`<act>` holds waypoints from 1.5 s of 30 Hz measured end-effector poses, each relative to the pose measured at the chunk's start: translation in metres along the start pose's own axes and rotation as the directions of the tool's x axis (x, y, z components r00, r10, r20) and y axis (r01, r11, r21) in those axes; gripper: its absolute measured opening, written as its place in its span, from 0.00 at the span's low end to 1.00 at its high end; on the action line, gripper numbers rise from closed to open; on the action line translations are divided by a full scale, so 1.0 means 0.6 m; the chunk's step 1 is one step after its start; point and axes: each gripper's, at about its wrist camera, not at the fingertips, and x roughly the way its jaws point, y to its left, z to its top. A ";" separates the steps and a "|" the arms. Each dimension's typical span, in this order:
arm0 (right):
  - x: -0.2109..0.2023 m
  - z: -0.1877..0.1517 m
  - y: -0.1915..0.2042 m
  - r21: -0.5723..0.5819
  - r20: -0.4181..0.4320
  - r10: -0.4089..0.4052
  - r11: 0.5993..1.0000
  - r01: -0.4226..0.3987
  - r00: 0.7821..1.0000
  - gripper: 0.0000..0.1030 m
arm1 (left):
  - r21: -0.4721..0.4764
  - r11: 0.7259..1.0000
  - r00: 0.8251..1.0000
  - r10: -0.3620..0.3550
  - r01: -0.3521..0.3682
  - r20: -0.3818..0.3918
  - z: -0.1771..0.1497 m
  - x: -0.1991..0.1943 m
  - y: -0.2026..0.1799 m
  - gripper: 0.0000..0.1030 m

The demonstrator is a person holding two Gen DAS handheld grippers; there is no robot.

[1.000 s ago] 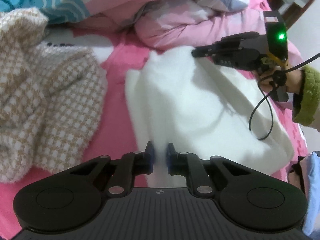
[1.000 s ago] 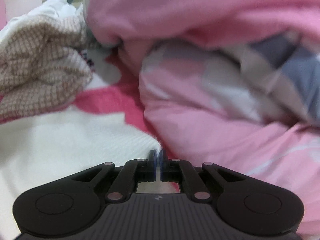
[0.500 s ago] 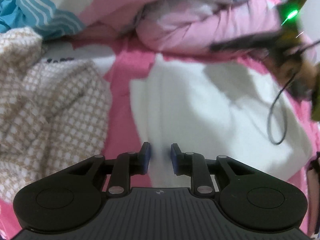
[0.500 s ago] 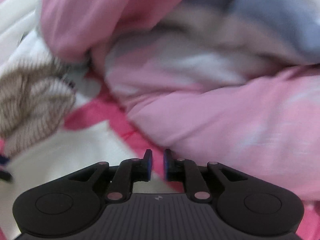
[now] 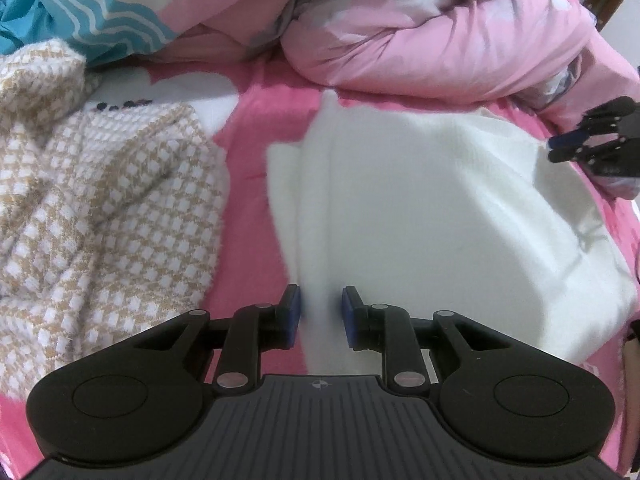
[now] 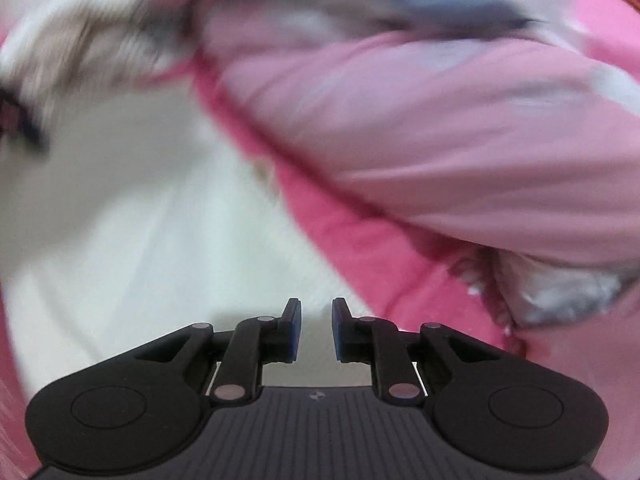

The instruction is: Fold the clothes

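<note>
A fluffy white garment, folded into a soft rectangle, lies mid-frame on the pink bed sheet. The left gripper hovers at its near edge, jaws slightly apart, gripping nothing. The right gripper, its jaws opening and empty, hangs over the garment's right edge. A beige houndstooth knit lies crumpled at left, a puffy pink quilt above.

Soft even indoor light; left view sharp, right view motion-blurred, edges fisheye-bent.
</note>
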 end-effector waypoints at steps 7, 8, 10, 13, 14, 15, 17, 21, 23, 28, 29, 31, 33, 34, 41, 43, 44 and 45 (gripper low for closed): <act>0.030 0.014 0.038 -0.242 0.024 -0.002 0.970 0.008 1.000 0.18 | 0.009 1.000 1.000 0.008 -0.008 -0.010 0.001 0.002 -0.003 0.22; 0.034 0.013 0.041 -0.270 0.018 -0.007 0.963 0.012 1.000 0.18 | 0.009 1.000 1.000 0.008 -0.008 -0.010 0.001 0.002 -0.003 0.22; 0.043 0.012 0.042 -0.311 0.008 -0.010 0.950 0.012 1.000 0.18 | 0.008 1.000 1.000 0.008 -0.008 -0.009 0.000 0.002 -0.003 0.22; 0.055 0.014 0.039 -0.326 -0.006 -0.001 0.945 -0.001 1.000 0.18 | 0.008 1.000 1.000 0.009 -0.009 -0.007 -0.002 0.002 -0.004 0.22; 0.057 0.015 0.040 -0.330 -0.006 0.002 0.944 -0.004 1.000 0.18 | 0.008 1.000 1.000 0.009 -0.009 -0.005 -0.003 0.003 -0.005 0.23; 0.057 0.014 0.039 -0.326 -0.005 0.006 0.945 -0.007 1.000 0.17 | 0.008 1.000 1.000 0.011 -0.011 -0.004 -0.003 0.003 -0.005 0.23; 0.056 0.011 0.038 -0.319 -0.001 0.012 0.948 -0.012 1.000 0.05 | 0.009 1.000 1.000 0.011 -0.011 -0.002 -0.004 0.004 -0.005 0.23; 0.026 0.008 0.027 -0.270 0.061 -0.015 0.962 0.031 0.998 0.02 | 0.011 1.000 1.000 0.012 -0.012 0.027 -0.002 -0.001 -0.008 0.23; 0.014 0.008 0.013 -0.214 0.089 -0.046 0.975 0.064 0.995 0.01 | 0.007 1.000 0.999 0.008 -0.008 0.036 0.001 0.001 -0.008 0.23; 0.034 0.004 -0.009 -0.123 0.100 -0.093 0.987 0.105 0.991 0.01 | 0.009 1.000 1.000 0.009 -0.009 0.024 0.008 0.014 -0.008 0.23; 0.046 0.002 -0.009 -0.124 0.095 -0.100 0.986 0.111 0.990 0.01 | 0.015 1.000 1.000 0.011 -0.011 0.021 0.009 0.017 -0.008 0.23; 0.074 -0.005 -0.010 -0.100 0.074 -0.116 0.987 0.123 0.990 0.03 | 0.017 1.000 1.000 0.014 -0.014 0.015 0.009 0.020 -0.008 0.23; 0.093 -0.010 -0.019 -0.037 0.057 -0.160 0.986 0.162 0.986 0.04 | 0.015 1.000 1.000 0.013 -0.014 0.009 0.009 0.022 -0.007 0.23; 0.094 -0.012 -0.033 0.028 0.046 -0.199 0.980 0.198 0.979 0.05 | 0.016 1.000 1.000 0.012 -0.013 0.007 0.010 0.022 -0.006 0.23; -0.079 -0.100 -0.138 0.555 0.151 -0.163 0.830 0.052 0.975 0.05 | -0.016 1.000 1.000 0.024 -0.024 0.004 0.016 0.017 -0.001 0.31; -0.137 -0.133 -0.137 0.628 0.186 -0.125 0.778 -0.020 0.975 0.06 | -0.014 0.999 0.999 0.031 -0.030 0.033 0.019 0.005 -0.007 0.31; -0.162 -0.149 -0.129 0.653 0.197 -0.104 0.756 -0.051 0.975 0.06 | -0.004 1.000 0.998 0.031 -0.031 0.056 0.021 -0.004 -0.013 0.31; -0.182 -0.163 -0.115 0.667 0.202 -0.082 0.742 -0.076 0.976 0.06 | 0.014 0.999 0.997 0.028 -0.029 0.075 0.023 -0.011 -0.021 0.31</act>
